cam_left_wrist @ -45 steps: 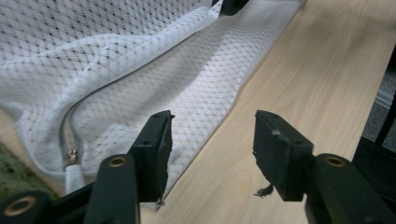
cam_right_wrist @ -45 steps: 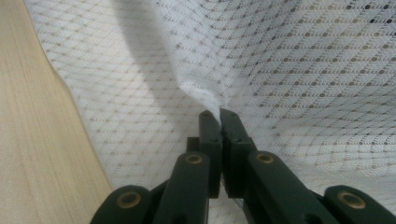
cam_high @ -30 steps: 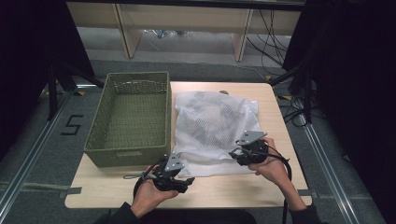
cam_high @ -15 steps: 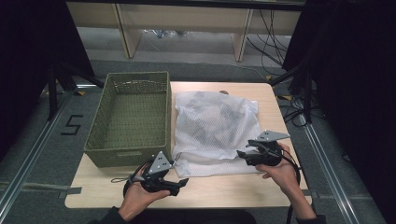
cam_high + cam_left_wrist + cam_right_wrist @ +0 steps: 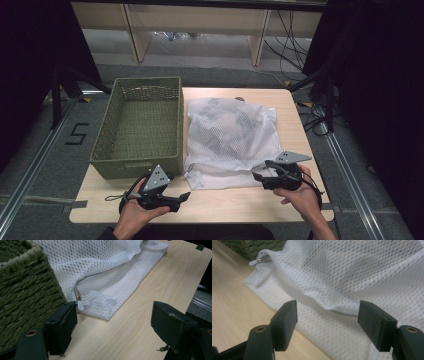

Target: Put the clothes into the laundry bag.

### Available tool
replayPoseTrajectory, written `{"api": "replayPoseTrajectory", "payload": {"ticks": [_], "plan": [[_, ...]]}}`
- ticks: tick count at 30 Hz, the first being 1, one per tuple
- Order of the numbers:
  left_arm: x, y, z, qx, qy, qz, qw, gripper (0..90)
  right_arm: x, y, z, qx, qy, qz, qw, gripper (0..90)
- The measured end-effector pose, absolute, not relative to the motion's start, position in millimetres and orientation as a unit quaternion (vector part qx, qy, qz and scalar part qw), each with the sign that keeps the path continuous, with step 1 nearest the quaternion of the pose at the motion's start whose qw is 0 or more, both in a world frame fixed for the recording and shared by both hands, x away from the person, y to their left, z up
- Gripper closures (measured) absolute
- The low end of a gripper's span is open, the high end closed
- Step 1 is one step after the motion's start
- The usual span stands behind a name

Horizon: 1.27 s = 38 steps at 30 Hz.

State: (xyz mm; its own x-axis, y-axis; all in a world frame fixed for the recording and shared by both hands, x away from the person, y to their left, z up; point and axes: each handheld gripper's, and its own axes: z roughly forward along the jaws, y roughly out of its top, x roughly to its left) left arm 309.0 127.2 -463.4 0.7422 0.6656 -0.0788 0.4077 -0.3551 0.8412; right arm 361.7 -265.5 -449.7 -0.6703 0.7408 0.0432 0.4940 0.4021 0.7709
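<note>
Both tongs, left gripper (image 5: 181, 199) and right gripper (image 5: 258, 176), have just opened wide (holding nothing), so the white mesh laundry bag (image 5: 231, 135) lies zipped beside the empty green woven basket (image 5: 137, 122).

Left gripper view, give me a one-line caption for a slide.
Open left gripper over the wooden table, facing the zipper pull of a white mesh laundry bag beside a green woven basket.

The surface (image 5: 235, 207) is pale wood, a small rectangle with rounded corners. On its left half sits a green woven basket (image 5: 140, 125), hanging over the left edge. Just beside it, on the right half, lies a white mesh bag (image 5: 230, 135), flat and rumpled, its zip pull (image 5: 80, 303) at the near corner by the basket. The near strip lies bare.
</note>
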Motion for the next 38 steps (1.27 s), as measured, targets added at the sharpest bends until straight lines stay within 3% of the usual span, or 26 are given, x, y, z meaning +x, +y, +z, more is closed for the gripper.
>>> {"api": "replayPoseTrajectory", "payload": {"ticks": [13, 16, 38], "plan": [[293.1, 133.4, -465.8, 0.818, 0.326, 0.139, 0.453, 21.1, 326.1, -265.9, -460.4, 0.362, 0.833, 0.4, 0.118, 31.5], [293.3, 132.1, -466.3, 0.815, 0.326, 0.138, 0.459, 21.0, 319.3, -264.6, -459.8, 0.362, 0.832, 0.4, 0.132, 31.5], [297.6, 132.7, -467.5, 0.82, 0.329, 0.147, 0.444, 21.1, 321.4, -262.7, -465.3, 0.357, 0.842, 0.387, 0.119, 31.3]]}}
